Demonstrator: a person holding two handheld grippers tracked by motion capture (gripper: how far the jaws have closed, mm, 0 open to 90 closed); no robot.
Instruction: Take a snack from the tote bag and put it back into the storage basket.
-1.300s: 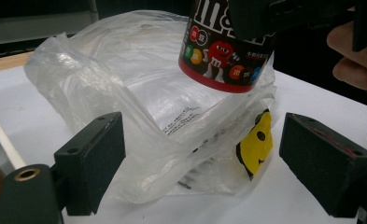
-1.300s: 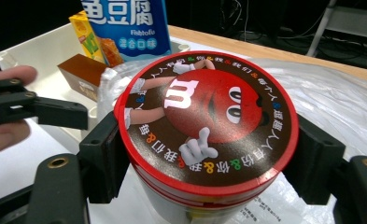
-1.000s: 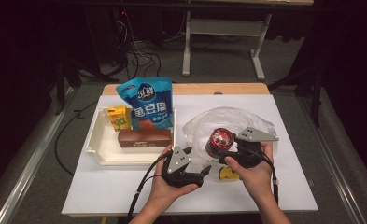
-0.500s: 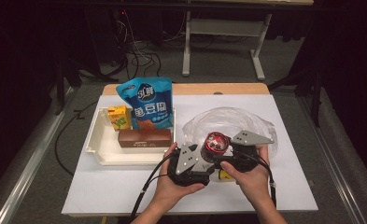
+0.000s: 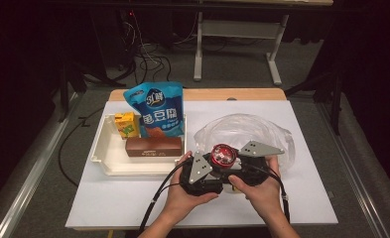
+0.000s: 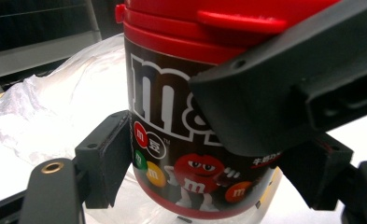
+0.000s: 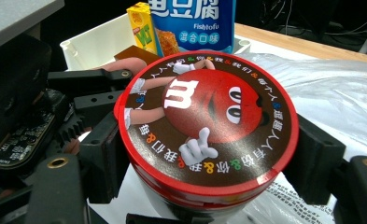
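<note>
A candy jar point(image 5: 223, 154) with a red lid and a brown printed label stands upright at the table's front middle, on the edge of a clear plastic bag point(image 5: 252, 129). My right gripper point(image 7: 209, 158) is shut on the lid point(image 7: 204, 116), one jaw on each side of its rim. My left gripper point(image 6: 204, 177) reaches in from the other side, lower down. Its jaws have just been closing and now touch the jar's body point(image 6: 190, 140) on both sides. One right gripper jaw crosses the left gripper view in front of the jar. In the high view both hands meet at the jar.
A white tray point(image 5: 103, 158) at the left holds a blue snack pouch point(image 5: 158, 111), a yellow drink carton point(image 5: 125, 124) and a brown box point(image 5: 153, 147). The crumpled bag spreads behind and to the right of the jar. The white table top ends just behind my wrists.
My left gripper has moved right, up against the jar, and its jaws have closed around the jar's body. The right gripper and the jar have shifted slightly left.
</note>
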